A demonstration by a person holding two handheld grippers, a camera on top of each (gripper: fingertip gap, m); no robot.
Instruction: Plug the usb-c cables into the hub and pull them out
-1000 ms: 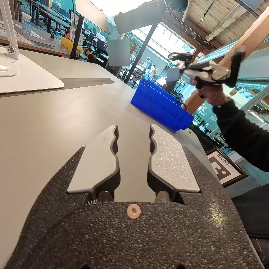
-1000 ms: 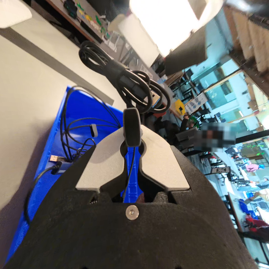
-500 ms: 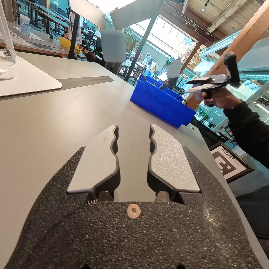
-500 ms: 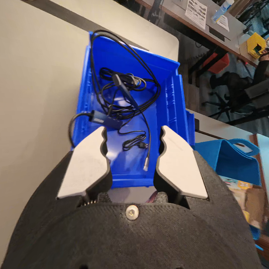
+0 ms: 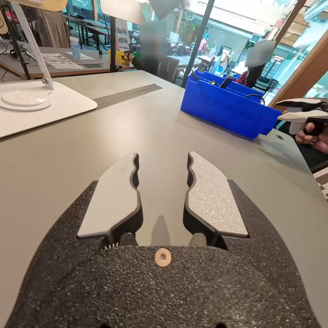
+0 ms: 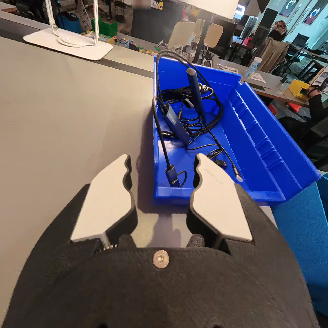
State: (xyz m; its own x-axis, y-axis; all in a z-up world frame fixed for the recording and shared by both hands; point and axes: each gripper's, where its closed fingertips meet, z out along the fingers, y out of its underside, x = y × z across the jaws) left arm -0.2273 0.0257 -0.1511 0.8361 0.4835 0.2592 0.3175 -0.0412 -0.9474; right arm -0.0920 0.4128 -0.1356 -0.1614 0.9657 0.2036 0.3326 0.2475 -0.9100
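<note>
A blue bin (image 6: 276,142) on the grey table (image 6: 62,115) holds two dark blue hubs and tangled black cables (image 6: 209,110). One hub (image 6: 174,125) leans on the bin's left wall, the other (image 6: 196,92) stands tilted among the cables. A silver-tipped cable end (image 6: 237,173) lies near the bin's front. My right gripper (image 6: 162,158) is open and empty, just in front of the bin; it also shows in the left wrist view (image 5: 284,111). My left gripper (image 5: 162,157) is open and empty over bare table, well short of the bin (image 5: 223,108).
A white lamp base (image 5: 32,104) stands at the table's far left, also in the right wrist view (image 6: 71,44). A blue felt bag (image 6: 301,230) sits right of the bin, past the table edge. Other desks, chairs and people are behind. Spacing between my two grippers at the tips: around 40 cm.
My right gripper let go of the cable bundle into the bin, opened, and came down low in front of the bin. My left gripper opened a little wider and stayed over the table.
</note>
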